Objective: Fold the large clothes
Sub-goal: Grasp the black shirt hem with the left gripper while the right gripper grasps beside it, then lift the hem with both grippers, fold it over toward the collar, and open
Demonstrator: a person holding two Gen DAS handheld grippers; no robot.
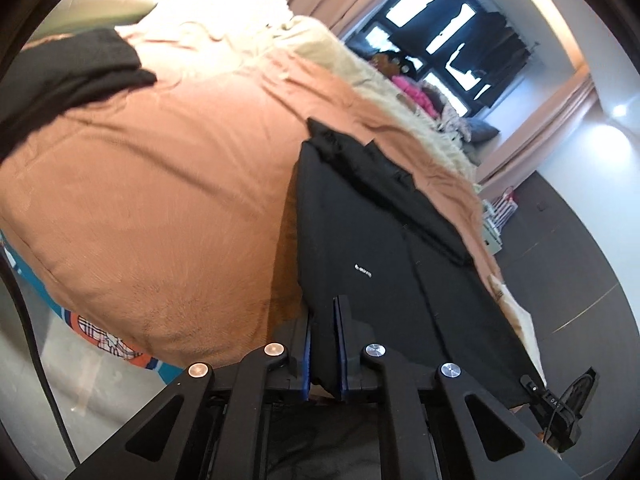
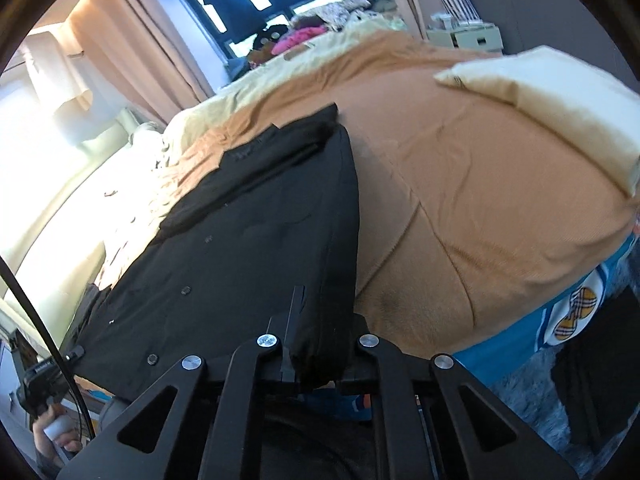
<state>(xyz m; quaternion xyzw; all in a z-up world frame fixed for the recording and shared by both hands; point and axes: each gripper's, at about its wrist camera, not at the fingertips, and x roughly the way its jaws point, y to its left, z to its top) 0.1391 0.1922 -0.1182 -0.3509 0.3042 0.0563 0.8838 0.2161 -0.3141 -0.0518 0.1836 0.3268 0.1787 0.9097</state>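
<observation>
A black button-front garment (image 1: pixel 380 240) lies spread lengthwise on the orange-brown bed cover (image 1: pixel 160 200). My left gripper (image 1: pixel 325 312) is shut on the near hem at its left corner, the cloth pinched between the blue pads (image 1: pixel 307 344). In the right wrist view the same garment (image 2: pixel 260 240) runs away from me, and my right gripper (image 2: pixel 324 320) is shut on the hem's right corner, which drapes over and hides one finger. Each gripper shows at the other view's edge: the right one (image 1: pixel 534 386) and the left one (image 2: pixel 76 356), held by a hand (image 2: pixel 56 444).
Another dark garment (image 1: pixel 72 72) lies bunched at the far left of the bed. A cream pillow (image 2: pixel 540 96) sits on the right side. Cream blanket (image 1: pixel 332 52) and piled clothes (image 1: pixel 416 92) lie by the window. A grey rug (image 2: pixel 532 408) and dark floor (image 1: pixel 560 280) flank the bed.
</observation>
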